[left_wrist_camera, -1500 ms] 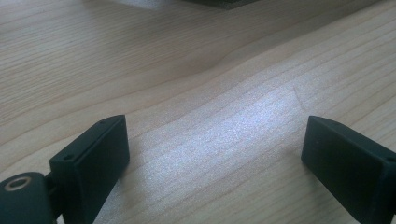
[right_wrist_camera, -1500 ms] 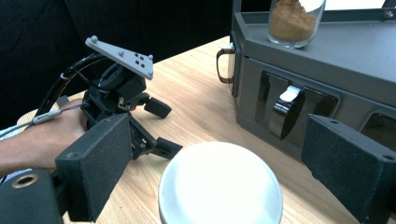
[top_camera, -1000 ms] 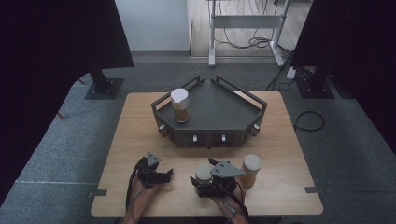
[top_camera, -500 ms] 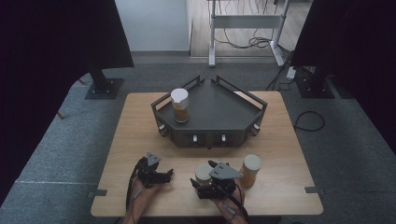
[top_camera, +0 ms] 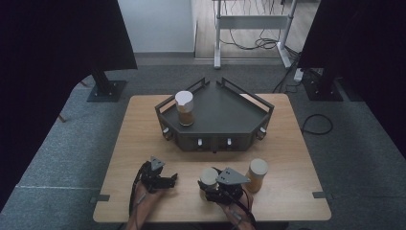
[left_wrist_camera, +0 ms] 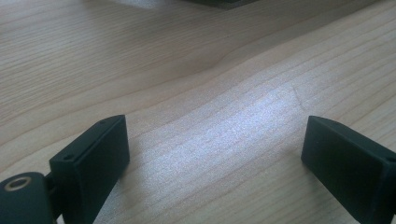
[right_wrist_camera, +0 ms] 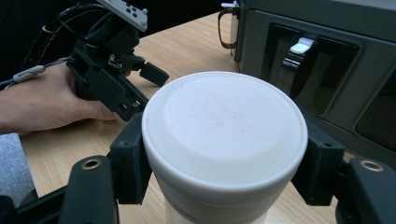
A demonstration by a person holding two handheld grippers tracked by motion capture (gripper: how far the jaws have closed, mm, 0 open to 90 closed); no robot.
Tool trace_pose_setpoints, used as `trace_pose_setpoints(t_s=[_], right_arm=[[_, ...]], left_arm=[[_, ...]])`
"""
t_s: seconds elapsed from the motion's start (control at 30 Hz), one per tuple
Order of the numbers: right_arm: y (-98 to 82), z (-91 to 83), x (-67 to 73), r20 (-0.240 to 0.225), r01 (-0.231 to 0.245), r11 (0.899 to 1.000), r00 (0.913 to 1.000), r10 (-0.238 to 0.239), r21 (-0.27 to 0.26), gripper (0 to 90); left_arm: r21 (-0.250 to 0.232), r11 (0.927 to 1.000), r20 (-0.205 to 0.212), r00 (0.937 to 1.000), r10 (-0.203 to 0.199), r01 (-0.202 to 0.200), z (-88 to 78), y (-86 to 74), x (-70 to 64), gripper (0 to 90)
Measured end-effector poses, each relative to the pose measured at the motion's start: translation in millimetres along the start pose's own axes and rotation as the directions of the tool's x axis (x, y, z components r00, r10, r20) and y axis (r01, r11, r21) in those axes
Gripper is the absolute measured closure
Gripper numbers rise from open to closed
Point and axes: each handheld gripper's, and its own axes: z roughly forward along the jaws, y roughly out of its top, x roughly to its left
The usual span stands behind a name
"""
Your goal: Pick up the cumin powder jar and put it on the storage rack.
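Right gripper [right_wrist_camera: 224, 172] has just closed and is now pinching the white-lidded jar [right_wrist_camera: 224, 140], while the left gripper [left_wrist_camera: 215, 154] sits spread wide over the bare table [left_wrist_camera: 187, 70].

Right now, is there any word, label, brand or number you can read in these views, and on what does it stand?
No text can be read for certain.
Lid of the jar in the right gripper: raised lettering, too faint and blurred to read.
Jars in the high view: no legible label.
Tray knobs and latch: no markings visible.
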Motion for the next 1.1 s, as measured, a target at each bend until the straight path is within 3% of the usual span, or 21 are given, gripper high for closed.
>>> trace_pose_setpoints(t_s=[0.47, 1.1], right_arm=[[2.0, -4.2, -0.3, -0.002, -0.015, 1.000, 0.9999, 0.015, -0.014, 33.1], [34.1, -14.4, -3.8, -0.002, 0.042, 0.998, 0.9991, -0.043, -0.041, 33.0]], left_arm=[[0.000, 1.0000, 0.000, 1.0000, 0.000, 0.000, 0.0, 0.1, 0.1, 7.1], [0.001, 1.0000, 0.002, 1.0000, 0.001, -0.001, 0.0, 0.3, 0.4, 6.9]])
